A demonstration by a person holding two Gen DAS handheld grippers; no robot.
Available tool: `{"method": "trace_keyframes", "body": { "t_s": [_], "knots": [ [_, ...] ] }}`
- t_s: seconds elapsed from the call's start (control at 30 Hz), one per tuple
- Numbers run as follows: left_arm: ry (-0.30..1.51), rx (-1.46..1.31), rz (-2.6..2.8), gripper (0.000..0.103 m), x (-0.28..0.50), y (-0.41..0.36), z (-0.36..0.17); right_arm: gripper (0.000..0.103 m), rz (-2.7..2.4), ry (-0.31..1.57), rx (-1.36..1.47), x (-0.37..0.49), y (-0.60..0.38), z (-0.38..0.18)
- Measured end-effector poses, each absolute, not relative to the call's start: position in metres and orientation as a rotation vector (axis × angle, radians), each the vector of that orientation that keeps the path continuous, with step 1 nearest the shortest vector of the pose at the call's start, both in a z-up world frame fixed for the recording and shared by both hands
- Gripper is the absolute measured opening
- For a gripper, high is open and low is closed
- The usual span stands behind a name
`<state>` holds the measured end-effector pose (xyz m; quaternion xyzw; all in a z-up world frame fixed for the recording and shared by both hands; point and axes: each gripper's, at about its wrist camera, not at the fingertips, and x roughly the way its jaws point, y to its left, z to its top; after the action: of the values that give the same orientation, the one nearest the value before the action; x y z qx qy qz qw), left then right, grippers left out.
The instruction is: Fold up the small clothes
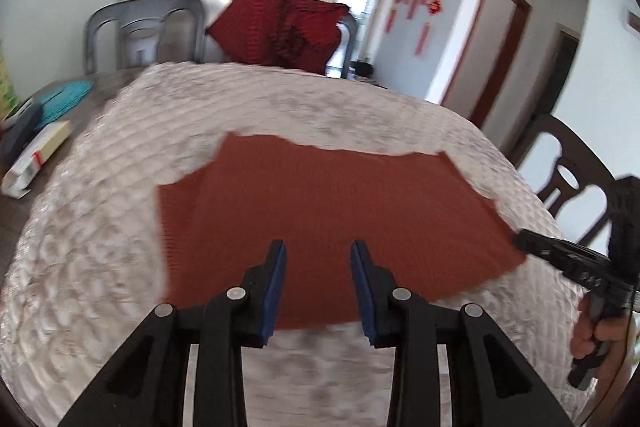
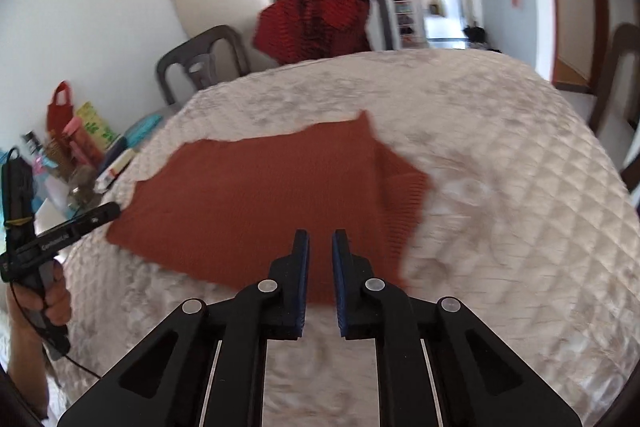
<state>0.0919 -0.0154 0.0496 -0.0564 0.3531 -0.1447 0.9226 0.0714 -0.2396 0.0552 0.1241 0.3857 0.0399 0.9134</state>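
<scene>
Both grippers, L [image 1: 319,251] & R [image 2: 320,241], apart above rust sweater [image 1: 332,211].

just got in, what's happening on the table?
A person holds a hand-held gripper in each hand over a rust-orange knit garment spread flat on a quilted cream cover. The left hand-held gripper and the right hand-held gripper are both open, poised near the garment's near edge, gripping nothing. No fold is visible yet. A red garment hangs on a chair behind.
</scene>
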Motion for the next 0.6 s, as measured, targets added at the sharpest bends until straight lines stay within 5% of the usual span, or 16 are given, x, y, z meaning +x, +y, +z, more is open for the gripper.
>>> {"method": "trace_keyframes", "body": {
  "t_s": [0.6],
  "knots": [
    [0.813, 0.006, -0.348, 0.036, 0.1, -0.081, 0.019, 0.011, 0.128, 0.88, 0.176, 0.086, -0.194, 0.025]
  ]
}}
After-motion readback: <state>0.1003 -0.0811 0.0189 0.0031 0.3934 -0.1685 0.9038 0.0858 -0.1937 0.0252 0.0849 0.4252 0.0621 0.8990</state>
